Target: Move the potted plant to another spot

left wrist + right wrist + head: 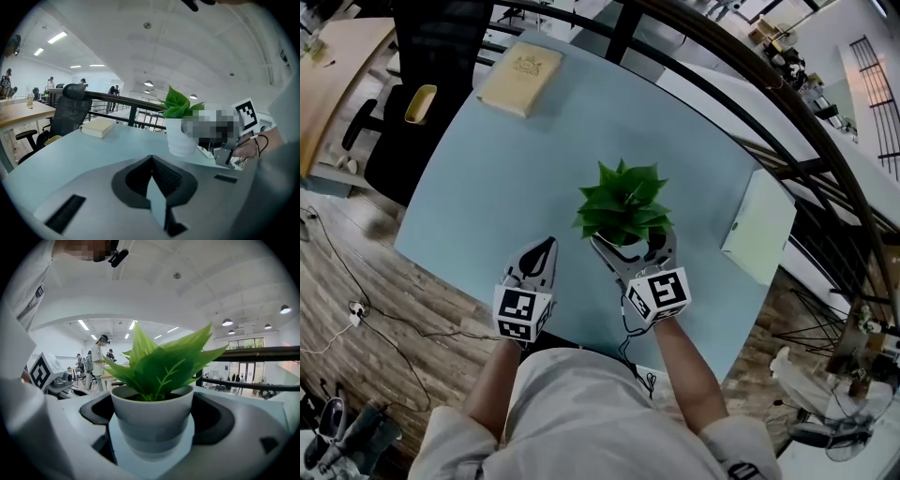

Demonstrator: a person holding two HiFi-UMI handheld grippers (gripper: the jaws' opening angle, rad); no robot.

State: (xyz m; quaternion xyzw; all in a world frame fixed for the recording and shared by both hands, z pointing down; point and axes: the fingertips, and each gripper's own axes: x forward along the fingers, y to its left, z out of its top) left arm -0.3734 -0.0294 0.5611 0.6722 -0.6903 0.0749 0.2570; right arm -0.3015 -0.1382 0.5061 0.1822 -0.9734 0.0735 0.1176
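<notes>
Right gripper view shows the potted plant (152, 420), a white pot with broad green leaves, upright between the two jaws of the right claw (152, 414), whose dark pads press against the pot's rim on either side. From the head view, the potted plant (623, 208) sits near the counter's near edge, a little right of the middle, with the right claw (634, 242) reaching in from the person's side. In the left gripper view the pot's base appears to meet the surface of the pale blue counter (93, 150).

Just left of the plant, close to the same near edge, the left claw (545, 247) points across the counter (516, 169) with its jaws drawn together on nothing; its own view shows their tips meeting (152, 161).

A tan book (520, 80) lies flat at the far left corner, well apart from the plant. A pale green box (759, 225) lies at the right edge. A black office chair (422, 56) stands beyond the far left edge.
</notes>
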